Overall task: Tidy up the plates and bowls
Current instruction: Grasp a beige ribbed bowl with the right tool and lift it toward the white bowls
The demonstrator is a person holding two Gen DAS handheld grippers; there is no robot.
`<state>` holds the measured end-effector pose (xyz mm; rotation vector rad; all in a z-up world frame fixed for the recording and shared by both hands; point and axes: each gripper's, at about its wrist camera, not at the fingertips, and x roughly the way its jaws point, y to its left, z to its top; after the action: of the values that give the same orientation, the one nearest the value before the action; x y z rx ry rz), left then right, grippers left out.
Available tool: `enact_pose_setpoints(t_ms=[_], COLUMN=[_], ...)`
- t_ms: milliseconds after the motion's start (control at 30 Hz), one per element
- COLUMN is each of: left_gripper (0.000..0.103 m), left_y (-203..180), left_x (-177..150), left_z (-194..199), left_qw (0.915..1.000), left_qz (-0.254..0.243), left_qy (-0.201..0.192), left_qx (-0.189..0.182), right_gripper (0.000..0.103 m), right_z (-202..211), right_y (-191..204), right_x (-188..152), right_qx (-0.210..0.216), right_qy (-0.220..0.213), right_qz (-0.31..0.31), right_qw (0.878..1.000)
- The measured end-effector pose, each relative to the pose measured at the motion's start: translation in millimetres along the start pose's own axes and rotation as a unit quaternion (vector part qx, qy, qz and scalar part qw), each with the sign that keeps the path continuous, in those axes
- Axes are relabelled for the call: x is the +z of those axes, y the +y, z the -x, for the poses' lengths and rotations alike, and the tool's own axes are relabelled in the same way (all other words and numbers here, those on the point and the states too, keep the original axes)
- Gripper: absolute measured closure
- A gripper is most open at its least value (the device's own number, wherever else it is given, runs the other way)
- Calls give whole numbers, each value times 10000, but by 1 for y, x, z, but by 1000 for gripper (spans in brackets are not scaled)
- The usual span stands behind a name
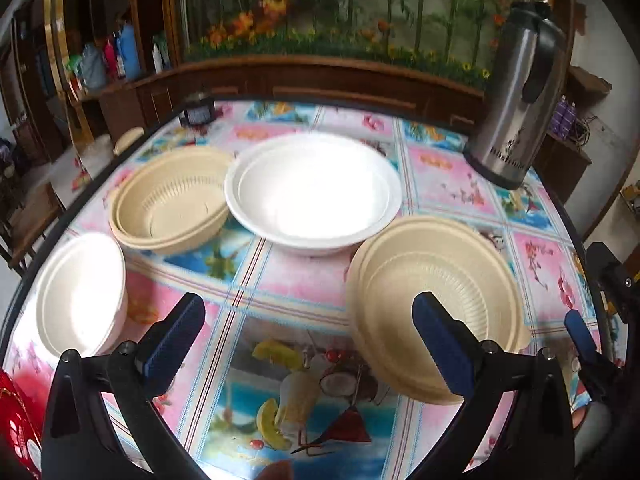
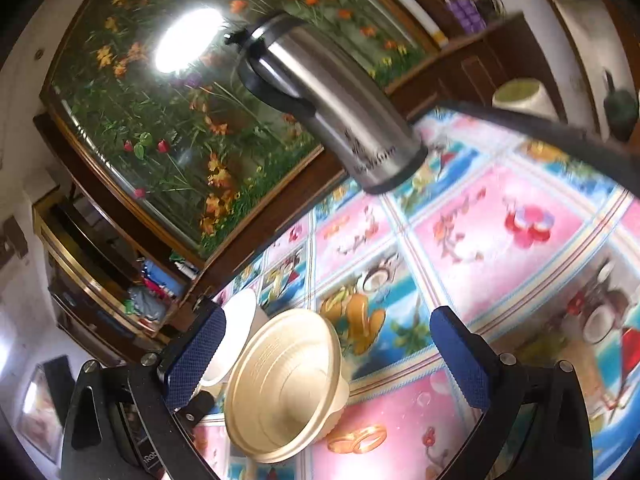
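**deskjockey:** Looking at the left wrist view, the left claw (image 1: 308,338) is spread wide and holding nothing, hanging over the desk (image 1: 296,280) with its patterned cloth. Near beige bowl (image 1: 436,304) sits just ahead of its right-hand finger, tipped up so the ribbed inside faces the camera. Can't tell whether it's resting on something or being lifted from the far side.

**bowlstacker:** Right claw (image 2: 328,354) is spread too, nothing pinched. Same beige bowl (image 2: 286,384) lies between its fingers in that view, apart from both pads, so my guess is it's lining up a grab on the rim.

**deskjockey:** What about the rest?

**bowlstacker:** Further back there's a second beige bowl (image 1: 170,200) that looks like two nested already, double rim showing. Beside it, touching or nearly, a big white bowl (image 1: 314,196), also with a double rim. A smaller white bowl (image 1: 82,292) sits at the left desk edge. They all look like thin disposable stuff, so probably light and slippery.

**deskjockey:** And the steel thermos (image 1: 516,96)?

**bowlstacker:** Back right corner, well apart from the bowls. My read: sorting by colour, beige on beige.
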<state>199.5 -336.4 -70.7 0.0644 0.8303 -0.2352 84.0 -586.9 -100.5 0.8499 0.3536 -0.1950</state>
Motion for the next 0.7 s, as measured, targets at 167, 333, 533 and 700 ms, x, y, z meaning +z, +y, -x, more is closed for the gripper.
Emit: enact_pose_setpoints(t_ms=[167,333,533,700], left_gripper=[0,0,0,0], left_y=[14,26,31,25], left_x=[6,10,16,23], left_z=[-18,-27,-25,-23], left_qw=[9971,9906,9869,9857], left_qz=[202,532,691,554], left_qy=[678,1146,1354,1498], left_qx=[-272,-523,-549,-544], right_gripper=[0,1,1,1], right_z=[-12,-23,-30,-33], right_y=[-13,-19,-15,-10], right_x=[-2,-4,-7,-9], right_qx=[275,554,561,650], right_qy=[415,792,997,1227], right_qz=[-441,-812,-756,-783], right_qw=[9978,9920,9906,9872])
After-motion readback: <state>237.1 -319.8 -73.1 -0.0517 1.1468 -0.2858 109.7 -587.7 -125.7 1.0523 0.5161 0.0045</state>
